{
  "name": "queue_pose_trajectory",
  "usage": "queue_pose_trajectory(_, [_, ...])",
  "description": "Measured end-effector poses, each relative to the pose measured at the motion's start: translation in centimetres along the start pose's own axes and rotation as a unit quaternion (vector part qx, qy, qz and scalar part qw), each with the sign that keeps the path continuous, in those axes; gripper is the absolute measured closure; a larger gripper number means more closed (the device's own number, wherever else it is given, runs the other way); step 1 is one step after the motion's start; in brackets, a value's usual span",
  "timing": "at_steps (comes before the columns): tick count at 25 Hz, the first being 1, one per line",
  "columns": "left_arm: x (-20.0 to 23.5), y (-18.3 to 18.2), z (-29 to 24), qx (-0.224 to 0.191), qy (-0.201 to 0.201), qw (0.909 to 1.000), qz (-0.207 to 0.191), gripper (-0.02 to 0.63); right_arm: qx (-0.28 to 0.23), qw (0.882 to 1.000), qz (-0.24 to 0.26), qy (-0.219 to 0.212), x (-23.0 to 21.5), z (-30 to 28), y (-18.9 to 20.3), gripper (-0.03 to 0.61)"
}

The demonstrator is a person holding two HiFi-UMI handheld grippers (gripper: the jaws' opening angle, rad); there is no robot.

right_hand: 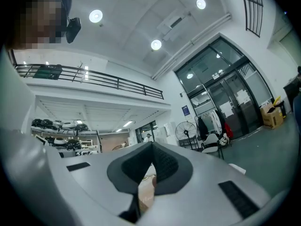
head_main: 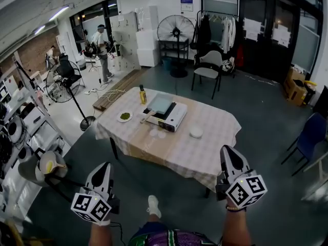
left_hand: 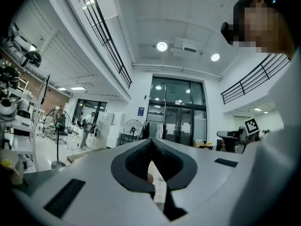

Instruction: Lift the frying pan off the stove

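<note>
The frying pan (head_main: 160, 103), square and grey with a pale handle, sits on the white stove (head_main: 171, 119) on the checked table (head_main: 205, 147) in the middle of the head view. Both grippers are held low, well short of the table. My left gripper (head_main: 104, 172) points forward at the lower left, jaws shut with nothing between them. My right gripper (head_main: 228, 157) is at the lower right, also shut and empty. In the left gripper view the left gripper (left_hand: 150, 141) points upward at the hall. In the right gripper view the right gripper (right_hand: 151, 145) does the same.
On the table are a dark bottle (head_main: 142, 94), a plate with green food (head_main: 124, 116) and a white round dish (head_main: 196, 132). Shelves (head_main: 20, 137) line the left. A standing fan (head_main: 64, 81), a grey chair (head_main: 209, 68) and a blue chair (head_main: 309, 137) surround the table. A person (head_main: 101, 53) stands far back.
</note>
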State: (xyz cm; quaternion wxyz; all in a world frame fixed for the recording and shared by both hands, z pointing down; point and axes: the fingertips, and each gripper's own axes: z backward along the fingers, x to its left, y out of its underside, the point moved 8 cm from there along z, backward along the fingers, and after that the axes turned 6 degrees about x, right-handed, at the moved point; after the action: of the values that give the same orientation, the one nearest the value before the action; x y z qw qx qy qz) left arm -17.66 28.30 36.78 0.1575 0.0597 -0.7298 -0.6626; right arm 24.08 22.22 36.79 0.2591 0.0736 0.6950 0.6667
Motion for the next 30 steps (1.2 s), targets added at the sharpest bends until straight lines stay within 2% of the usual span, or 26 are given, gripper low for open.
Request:
queue_pose_trajectory(8, [3.9,-0.2,-8.2,0.009,0.014,0.9998,0.013,0.591,0.019,1.000,0.010,0.012,-1.9,-8.0,-0.8,0.572])
queue_pose_trajectory(12, [7.8,-1.1,-13.6,0.019,0.032,0.9992,0.014,0.591,0.021,0.999,0.030,0.013,-1.7,-14.3,-2.0,0.572])
queue_pose_trajectory(17, [13.4,-2.6,-21.2,0.043,0.060,0.9971,-0.014,0.591,0.020,0.998,0.046,0.022,-1.1,-24.1,-3.1,0.572])
queue_pose_trajectory(22, [19.4,-3.9,-28.9,0.051,0.099,0.9938,-0.001,0.591,0.019,0.998,0.054,0.021,-0.4,-33.6,-3.7,0.572])
queue_pose_trajectory(26, [22.8,-4.1,-33.5,0.053,0.115,0.9917,0.020,0.591,0.021,0.998,0.054,0.020,-0.4,-38.6,-3.3,0.572])
queue_pose_trajectory(30, [24.2,-3.8,-37.2,0.058,0.113,0.9919,0.004,0.589,0.025,0.998,0.055,0.020,-1.3,-41.7,-2.8,0.572])
